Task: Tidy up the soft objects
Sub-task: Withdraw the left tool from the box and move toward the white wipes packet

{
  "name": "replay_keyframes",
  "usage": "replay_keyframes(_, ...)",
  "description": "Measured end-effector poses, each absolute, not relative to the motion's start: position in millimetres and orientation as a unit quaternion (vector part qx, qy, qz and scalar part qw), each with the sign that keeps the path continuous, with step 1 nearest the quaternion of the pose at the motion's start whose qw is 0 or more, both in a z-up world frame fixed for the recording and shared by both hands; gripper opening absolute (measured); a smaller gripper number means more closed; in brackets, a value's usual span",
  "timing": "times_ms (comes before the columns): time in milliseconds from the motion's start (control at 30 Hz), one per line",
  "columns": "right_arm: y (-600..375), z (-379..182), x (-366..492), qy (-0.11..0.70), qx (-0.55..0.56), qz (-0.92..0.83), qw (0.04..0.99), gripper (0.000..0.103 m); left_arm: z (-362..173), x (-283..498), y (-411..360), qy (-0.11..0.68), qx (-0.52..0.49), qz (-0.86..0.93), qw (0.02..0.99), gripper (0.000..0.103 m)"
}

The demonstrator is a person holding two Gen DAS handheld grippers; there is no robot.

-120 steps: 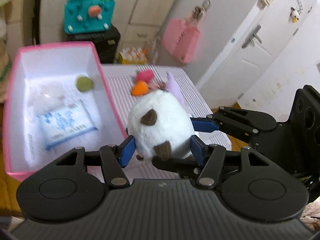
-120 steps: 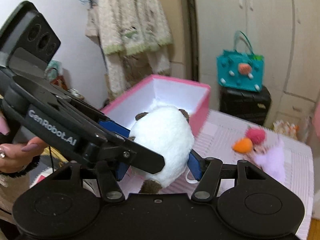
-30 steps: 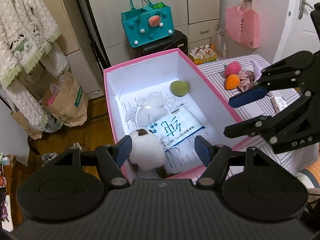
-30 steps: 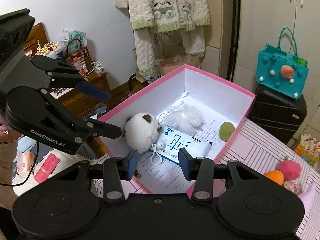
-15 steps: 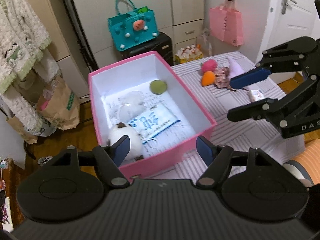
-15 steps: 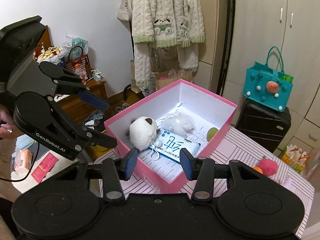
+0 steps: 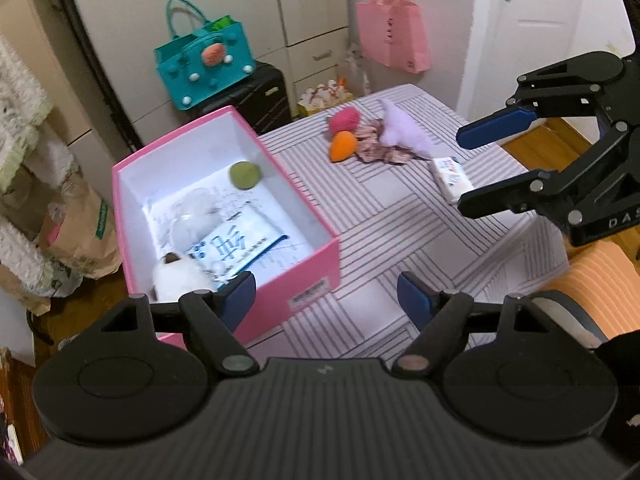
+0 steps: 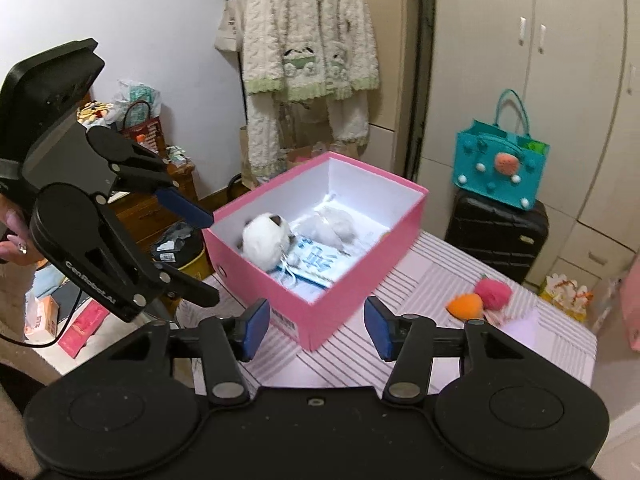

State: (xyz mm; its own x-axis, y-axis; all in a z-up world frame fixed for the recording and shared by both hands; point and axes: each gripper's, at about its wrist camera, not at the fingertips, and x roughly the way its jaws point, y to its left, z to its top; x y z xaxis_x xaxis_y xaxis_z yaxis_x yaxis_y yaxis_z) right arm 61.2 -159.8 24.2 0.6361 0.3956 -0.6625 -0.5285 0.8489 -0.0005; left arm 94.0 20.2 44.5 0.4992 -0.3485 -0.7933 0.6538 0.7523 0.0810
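Note:
The white plush with brown patches (image 7: pixel 176 276) (image 8: pixel 266 240) lies in the pink box (image 7: pixel 332 248) (image 8: pixel 360 276), beside a blue-and-white tissue pack (image 7: pixel 236 248), a white puff (image 7: pixel 192 216) and a green ball (image 7: pixel 244 175). Past the box, a pink pompom (image 7: pixel 344 119), an orange one (image 7: pixel 343 145), a floral scrunchie (image 7: pixel 376 148) and a lilac plush (image 7: pixel 400 132) lie on the striped table. My left gripper (image 7: pixel 326 296) (image 8: pixel 208 258) hangs above the box's near corner. My right gripper (image 8: pixel 316 324) (image 7: pixel 464 172) hovers over the table. Both sets of jaws are opening, with nothing between them.
A small wrapped tissue pack (image 7: pixel 452 178) lies on the striped table (image 7: pixel 400 240) below my right gripper. Behind the table, a teal bag (image 7: pixel 204 64) sits on a black suitcase (image 8: pixel 496 232). A pink bag (image 7: pixel 392 36) hangs by the door; paper bags (image 7: pixel 80 232) stand on the floor.
Both grippers let go of the white plush, which now lies in the box. They have drawn back and up from the box, and their jaws stand wider.

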Motion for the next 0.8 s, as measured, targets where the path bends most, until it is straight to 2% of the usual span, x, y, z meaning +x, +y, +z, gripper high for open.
replay_keyframes(400,-217,-3,36,0.363,-0.065,0.206,0.907,0.063,23,93,-32,0.416,0.225,-0.361,0.804,0.078)
replay_keyframes(800,-262,-52,41,0.387,-0.028,0.182,0.903,0.068,-7,122,-69,0.432,0.180,-0.389,0.794,0.078)
